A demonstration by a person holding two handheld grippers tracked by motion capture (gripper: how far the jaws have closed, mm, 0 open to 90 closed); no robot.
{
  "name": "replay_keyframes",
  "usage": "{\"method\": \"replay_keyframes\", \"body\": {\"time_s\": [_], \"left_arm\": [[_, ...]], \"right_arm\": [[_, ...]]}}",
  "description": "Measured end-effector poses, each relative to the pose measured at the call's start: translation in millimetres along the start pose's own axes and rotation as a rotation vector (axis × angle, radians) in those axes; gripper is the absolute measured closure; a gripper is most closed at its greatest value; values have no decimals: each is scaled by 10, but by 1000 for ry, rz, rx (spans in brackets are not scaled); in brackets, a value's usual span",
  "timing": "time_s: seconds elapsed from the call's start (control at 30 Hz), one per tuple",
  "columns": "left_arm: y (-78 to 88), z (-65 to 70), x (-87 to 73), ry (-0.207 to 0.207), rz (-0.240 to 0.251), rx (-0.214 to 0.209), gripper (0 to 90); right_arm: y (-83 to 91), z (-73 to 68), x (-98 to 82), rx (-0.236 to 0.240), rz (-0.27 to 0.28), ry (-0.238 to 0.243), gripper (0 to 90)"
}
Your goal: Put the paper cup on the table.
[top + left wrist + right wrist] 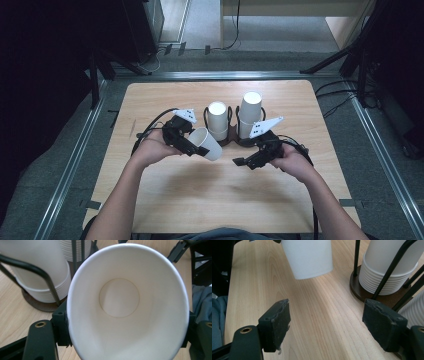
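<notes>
Paper cup in my left tongs, beside the cup rack

My left tongs [196, 148] clamp the tilted paper cup [206, 143] just in front of the rack [231, 140]; my right tongs [243, 162] gape empty over the bench [150, 100].

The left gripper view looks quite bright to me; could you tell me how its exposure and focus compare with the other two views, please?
Left gripper view: the cup is bright, with its near rim soft. High view: the table is lit, its surroundings nearly black. Right gripper view: the wood grain is sharp, and the cup casts a soft shadow.
</notes>
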State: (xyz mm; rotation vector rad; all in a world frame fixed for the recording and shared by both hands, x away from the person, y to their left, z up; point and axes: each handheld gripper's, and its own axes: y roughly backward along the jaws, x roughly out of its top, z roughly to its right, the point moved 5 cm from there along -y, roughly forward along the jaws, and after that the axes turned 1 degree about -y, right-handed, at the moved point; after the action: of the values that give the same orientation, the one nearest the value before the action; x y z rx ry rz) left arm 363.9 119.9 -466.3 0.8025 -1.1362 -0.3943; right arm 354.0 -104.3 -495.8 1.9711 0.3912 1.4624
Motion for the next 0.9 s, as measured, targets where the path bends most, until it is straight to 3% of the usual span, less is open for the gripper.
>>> {"method": "replay_keyframes", "body": {"time_s": [0.53, 0.73, 0.9], "left_arm": [[169, -105, -155, 34, -15, 48, 251], [286, -139, -217, 57, -9, 39, 250], [360, -167, -269, 59, -11, 57, 250]], "right_arm": [[84, 34, 8, -10, 1, 16, 229], [129, 62, 16, -11, 7, 31, 229], [148, 86, 13, -13, 8, 32, 229]]}}
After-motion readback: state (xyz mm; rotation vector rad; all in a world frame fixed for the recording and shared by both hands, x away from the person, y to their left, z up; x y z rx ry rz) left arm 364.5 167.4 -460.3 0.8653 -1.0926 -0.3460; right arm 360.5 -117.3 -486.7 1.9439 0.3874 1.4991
